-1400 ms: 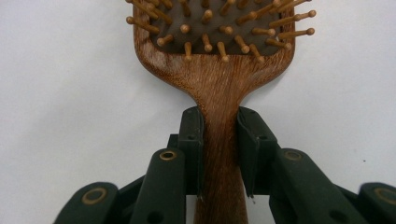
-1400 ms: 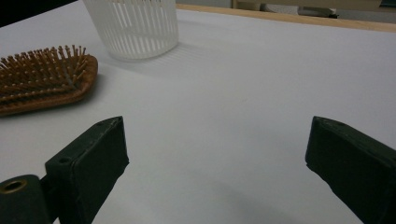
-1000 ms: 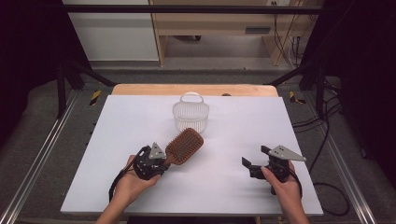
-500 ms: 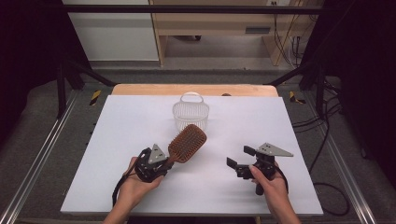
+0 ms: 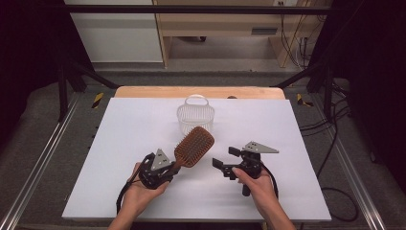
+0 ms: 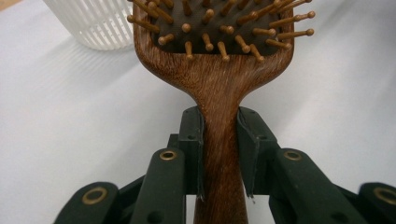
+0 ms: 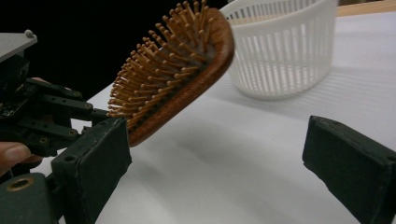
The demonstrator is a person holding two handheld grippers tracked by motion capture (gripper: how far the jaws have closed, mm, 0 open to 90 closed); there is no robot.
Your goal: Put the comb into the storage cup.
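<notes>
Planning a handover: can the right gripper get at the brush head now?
Probably yes. The right gripper is open and aimed at the hairbrush, which the left gripper holds by its handle off the table, with bare surface between.

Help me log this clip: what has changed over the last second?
The right gripper, jaws open, moved left toward the brush. The left gripper shifted slightly right and raised the brush head toward the basket. It kept its hold on the handle. The basket stayed put.
</notes>
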